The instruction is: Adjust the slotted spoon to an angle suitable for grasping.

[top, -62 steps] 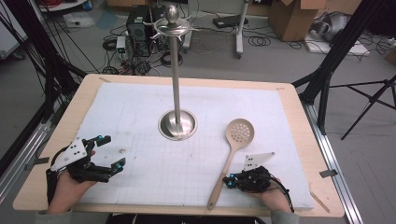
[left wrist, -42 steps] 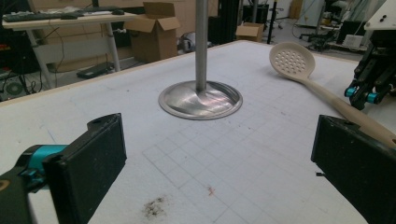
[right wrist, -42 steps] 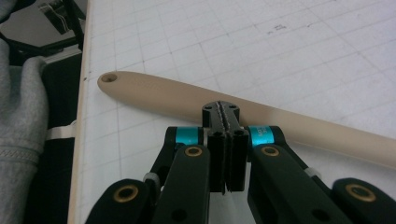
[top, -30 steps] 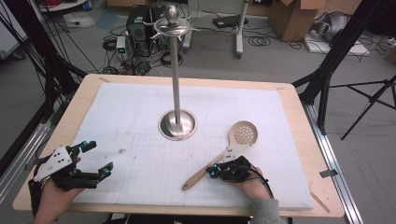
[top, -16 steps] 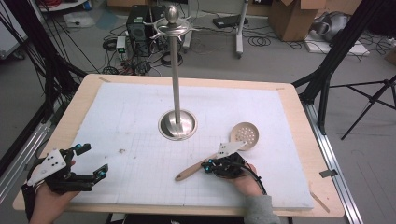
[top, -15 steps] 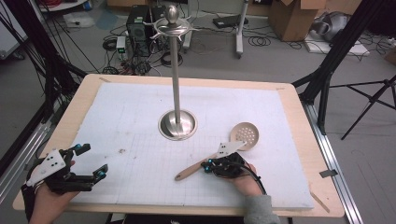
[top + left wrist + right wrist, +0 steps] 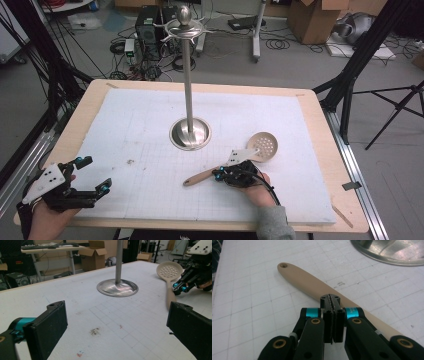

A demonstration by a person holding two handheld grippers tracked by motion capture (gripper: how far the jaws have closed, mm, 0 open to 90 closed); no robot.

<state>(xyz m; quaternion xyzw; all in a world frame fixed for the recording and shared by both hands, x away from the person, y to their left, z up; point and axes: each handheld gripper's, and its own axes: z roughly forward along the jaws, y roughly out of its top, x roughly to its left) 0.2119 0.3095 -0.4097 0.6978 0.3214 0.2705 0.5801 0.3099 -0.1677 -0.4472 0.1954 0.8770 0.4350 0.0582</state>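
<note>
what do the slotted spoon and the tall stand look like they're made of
Slotted spoon: probably wood or matte tan plastic; its handle is evenly beige and dull, with no visible grain, so the look leaves it open.
Tall stand: polished metal, likely steel; its round base mirrors the surroundings and the pole is silvery.

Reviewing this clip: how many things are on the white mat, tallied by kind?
Slotted spoon: 1
Metal utensil stand: 1
Total: 2
</note>
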